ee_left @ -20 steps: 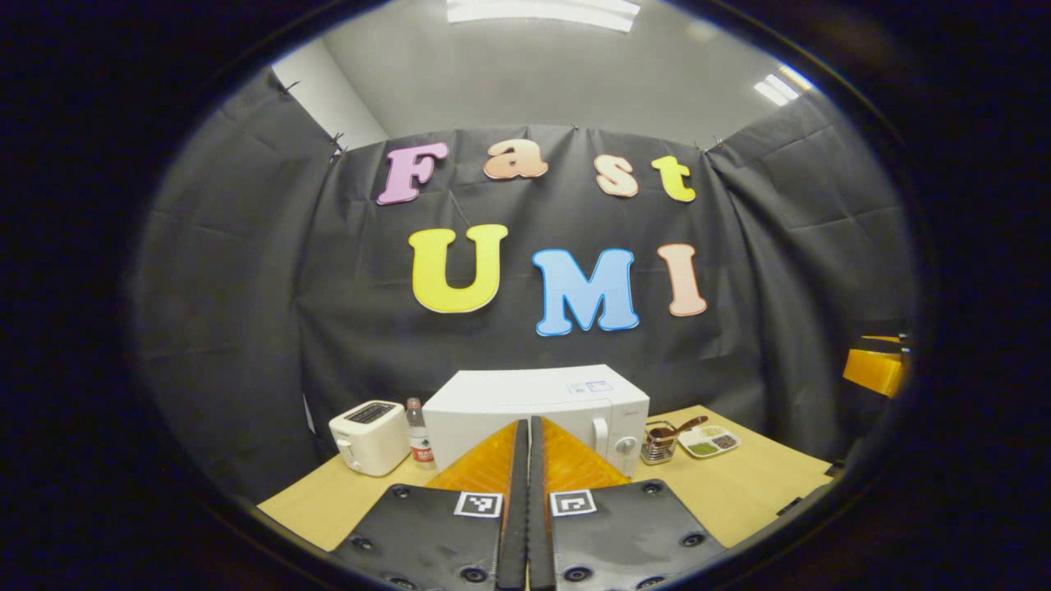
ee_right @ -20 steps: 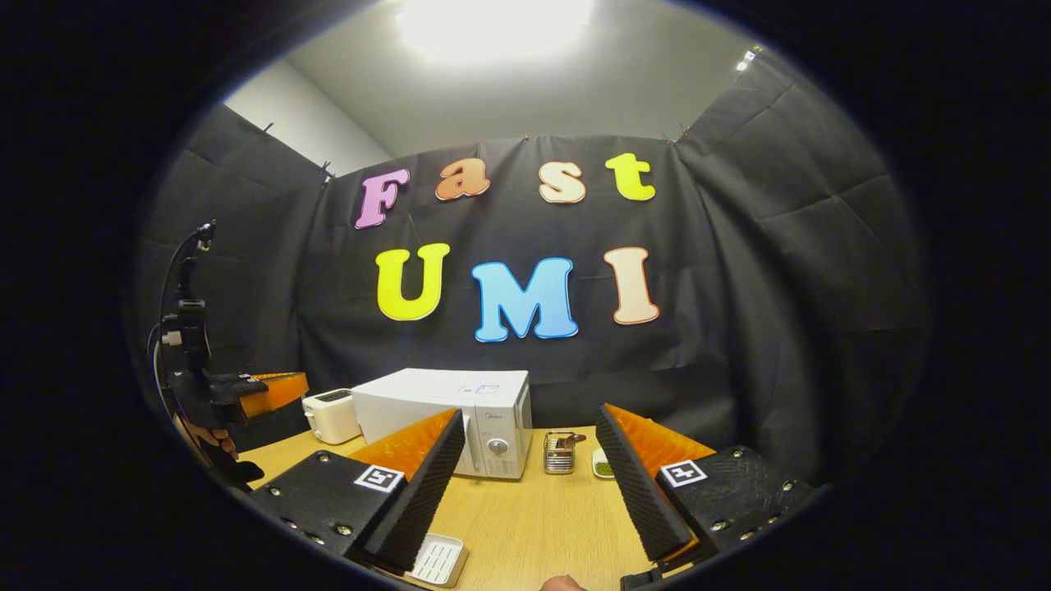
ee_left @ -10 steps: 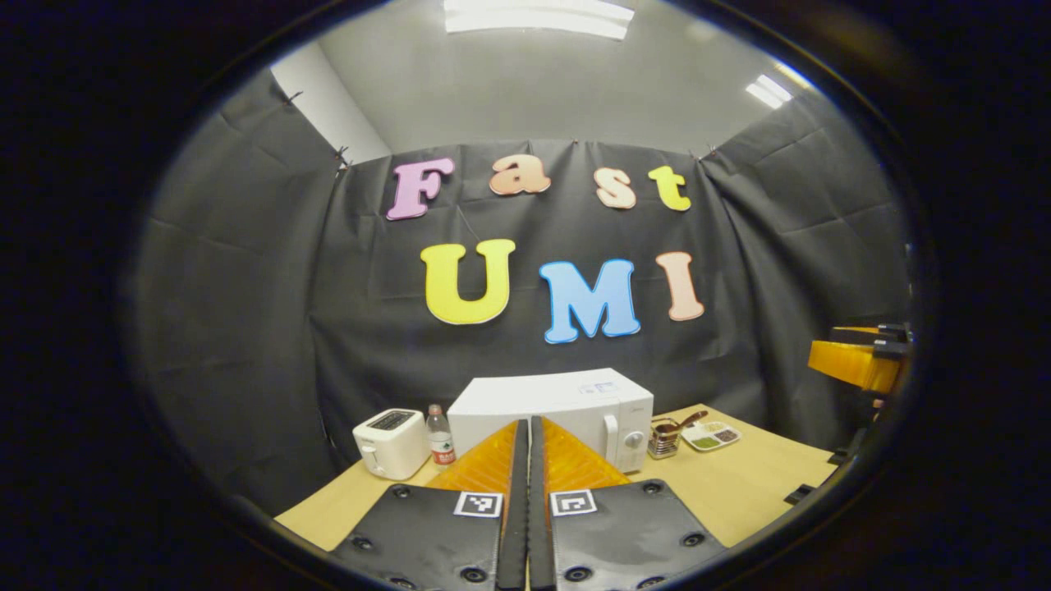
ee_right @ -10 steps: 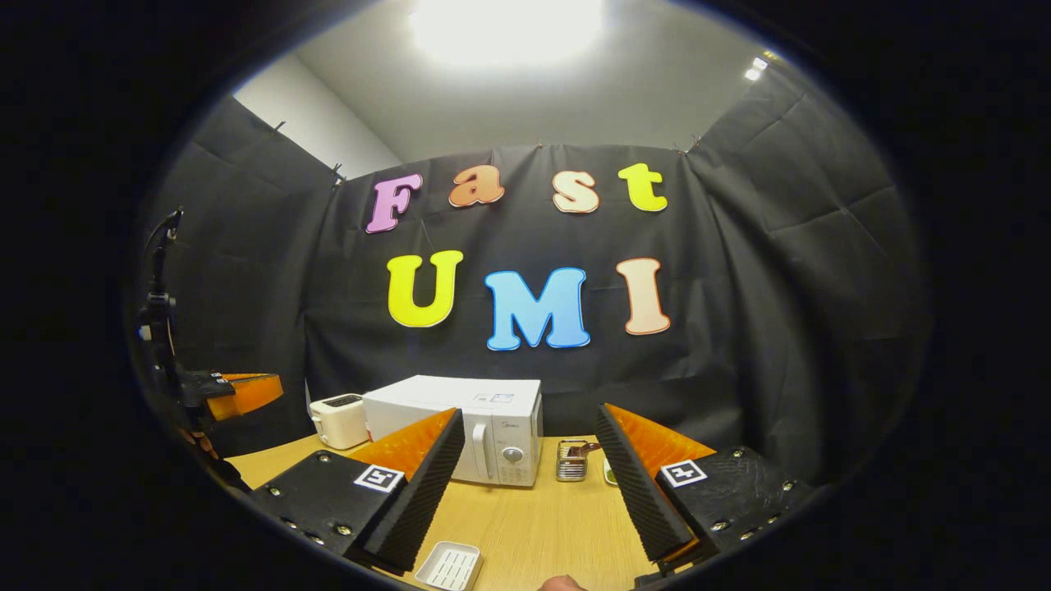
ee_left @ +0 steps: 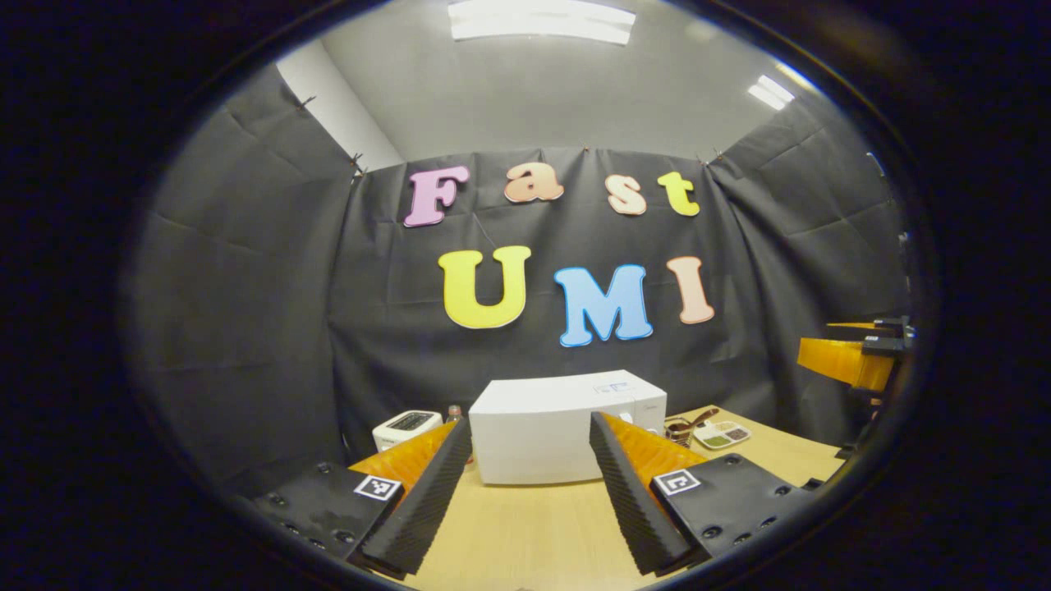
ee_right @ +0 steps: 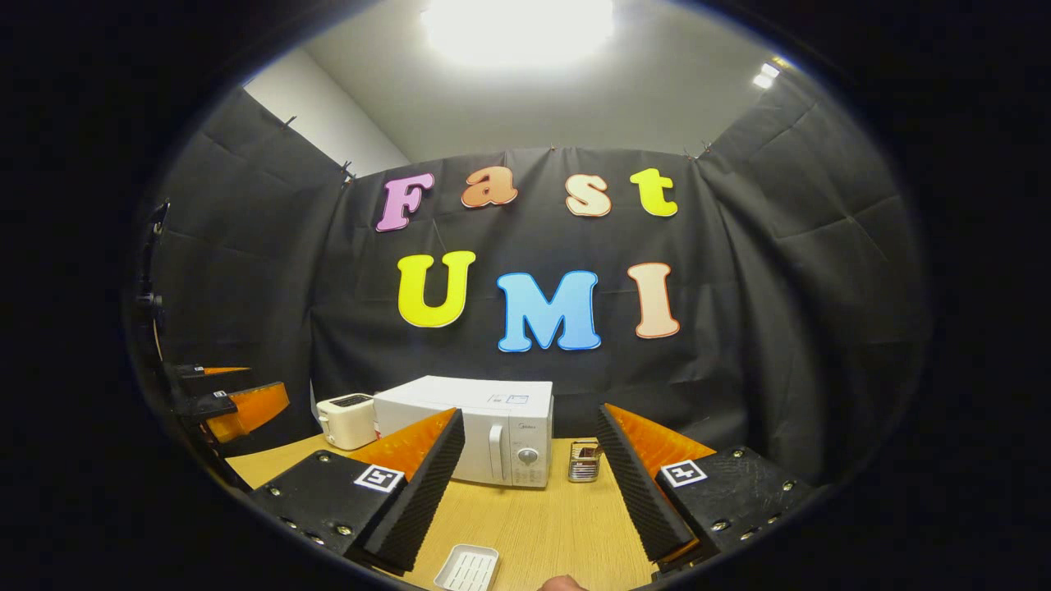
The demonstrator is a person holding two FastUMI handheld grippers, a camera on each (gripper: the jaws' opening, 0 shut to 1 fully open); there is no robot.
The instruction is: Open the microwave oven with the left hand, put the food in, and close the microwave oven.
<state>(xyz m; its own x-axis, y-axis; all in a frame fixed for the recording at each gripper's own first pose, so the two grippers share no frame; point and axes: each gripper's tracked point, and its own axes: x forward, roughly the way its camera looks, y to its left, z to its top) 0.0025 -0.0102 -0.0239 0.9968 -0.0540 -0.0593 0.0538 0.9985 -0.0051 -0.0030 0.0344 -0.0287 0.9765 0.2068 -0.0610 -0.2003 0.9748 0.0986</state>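
The white microwave stands at the back of the wooden table, seen between the spread fingers of my left gripper, which is open and holds nothing. From the right gripper view the microwave has its door shut, with the handle beside the dial panel. My right gripper is open and empty, well short of the oven. A small white ribbed tray lies on the table just below its fingers. The left gripper hangs at the far left there.
A white toaster and a bottle stand left of the microwave. A metal holder and a divided condiment dish sit to its right. A fingertip shows at the bottom edge. Black cloth walls the booth.
My left gripper has gone from shut to open. Both views have swung slightly left, so the microwave sits farther right in each. The right gripper stayed open.
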